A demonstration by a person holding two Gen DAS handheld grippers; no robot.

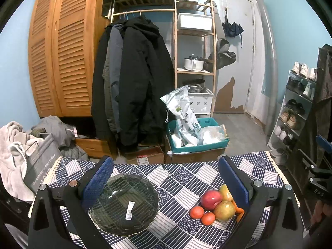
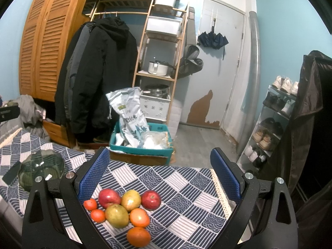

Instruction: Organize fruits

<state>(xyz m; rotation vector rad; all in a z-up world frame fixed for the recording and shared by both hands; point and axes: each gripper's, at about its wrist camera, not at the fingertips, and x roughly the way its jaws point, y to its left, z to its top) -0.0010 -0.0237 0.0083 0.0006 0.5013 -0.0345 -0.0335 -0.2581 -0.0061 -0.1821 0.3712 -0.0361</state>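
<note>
Your counter [image 2: 182, 188] wears blue patchwork cloth amid bedroom clutter; only your right view shows seven fruits [image 2: 124, 209]; both fingers spread, empty.

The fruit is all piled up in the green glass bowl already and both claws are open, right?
Not quite. The green glass bowl is empty; the fruit pile sits beside it on the checked tablecloth, as the left wrist view shows. The left claw and right claw are indeed both open.
</note>
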